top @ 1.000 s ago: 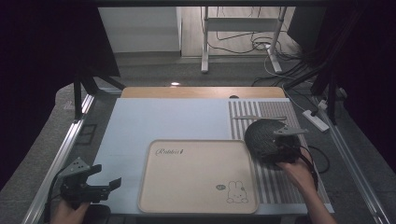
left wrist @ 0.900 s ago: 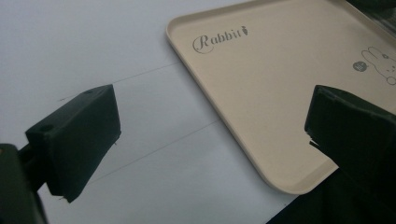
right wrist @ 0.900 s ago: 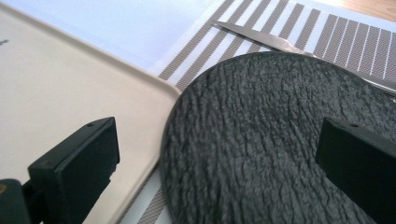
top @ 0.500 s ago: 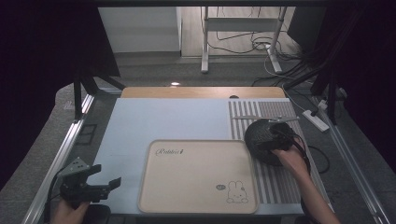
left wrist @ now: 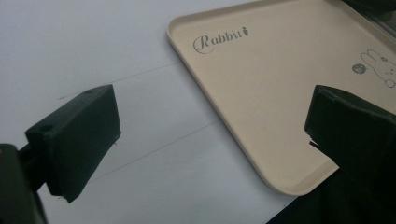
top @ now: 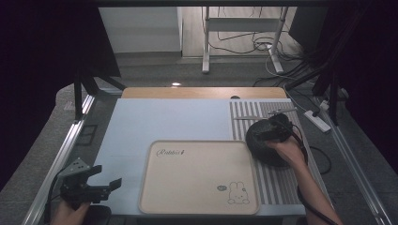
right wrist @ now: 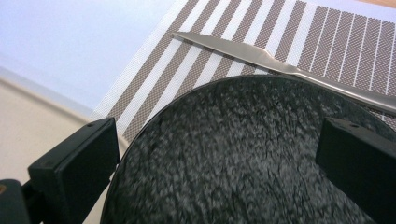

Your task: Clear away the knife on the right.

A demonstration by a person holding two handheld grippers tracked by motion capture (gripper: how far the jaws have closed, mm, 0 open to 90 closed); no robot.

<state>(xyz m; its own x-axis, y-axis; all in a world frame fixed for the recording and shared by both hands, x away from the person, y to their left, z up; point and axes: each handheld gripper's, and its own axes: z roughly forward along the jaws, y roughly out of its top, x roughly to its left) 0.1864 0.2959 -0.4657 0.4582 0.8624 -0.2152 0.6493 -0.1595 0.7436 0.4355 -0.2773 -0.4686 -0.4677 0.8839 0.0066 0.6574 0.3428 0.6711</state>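
A black speckled plate (top: 261,151) sits on the striped placemat (top: 277,185) at the right of the table. My right gripper (top: 266,133) hovers just over the plate's far part, open. In the right gripper view its jaws (right wrist: 219,154) stand wide apart above the plate's dark surface (right wrist: 233,116). A steel knife (top: 253,117) lies on the mat just beyond the plate (right wrist: 261,58). A beige tray (top: 197,206) printed "Rabbit" lies empty at the front middle. My left gripper (top: 107,176) is open at the front left, above the pale blue table, beside the tray's corner (left wrist: 280,182).
The pale blue table top (top: 164,122) stretches behind the tray. A wooden strip (top: 202,93) runs along its far edge. Metal rails (top: 70,140) flank both sides. A white power strip (top: 318,120) and cables lie off the table's right side.
My right gripper has shifted left and away from the person, from the plate's right edge to over the plate. The plate, tray, knife and left gripper have stayed put.
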